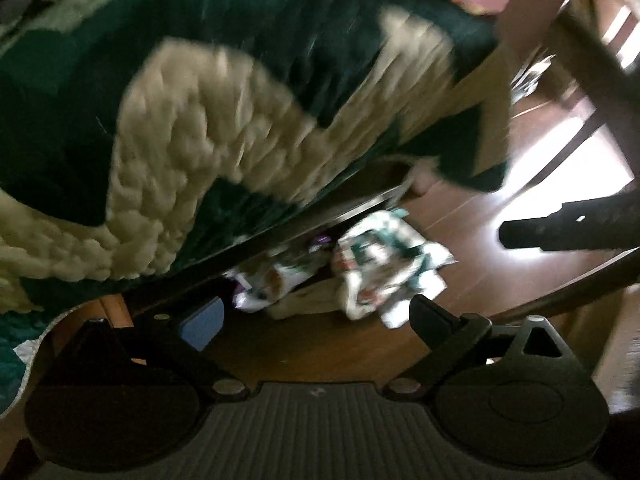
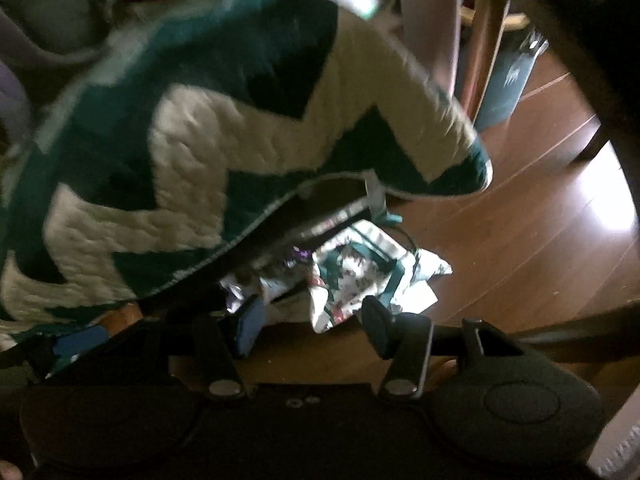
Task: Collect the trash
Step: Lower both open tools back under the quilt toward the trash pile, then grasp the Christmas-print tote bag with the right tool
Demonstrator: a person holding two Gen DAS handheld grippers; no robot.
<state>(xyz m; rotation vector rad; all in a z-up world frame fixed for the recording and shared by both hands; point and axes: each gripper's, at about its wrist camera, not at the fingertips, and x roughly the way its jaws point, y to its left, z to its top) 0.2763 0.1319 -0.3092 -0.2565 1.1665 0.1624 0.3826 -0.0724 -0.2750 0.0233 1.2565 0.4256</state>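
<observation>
A crumpled white, green and red wrapper [image 1: 384,264] lies on the wooden floor at the edge of a bed; it also shows in the right wrist view [image 2: 360,268]. More crumpled trash [image 1: 264,284] lies under the bed frame, also seen in the right wrist view [image 2: 256,280]. My left gripper [image 1: 316,320] is open and empty, just short of the wrapper. My right gripper [image 2: 316,320] is open and empty, its fingers on either side of the wrapper's near edge. Both views are blurred.
A green and cream zigzag quilt [image 1: 224,120] hangs over the bed side above the trash, also in the right wrist view [image 2: 200,140]. Dark furniture legs [image 1: 600,100] and a black tube [image 1: 560,232] stand at the right. A dark bin [image 2: 508,88] stands far right.
</observation>
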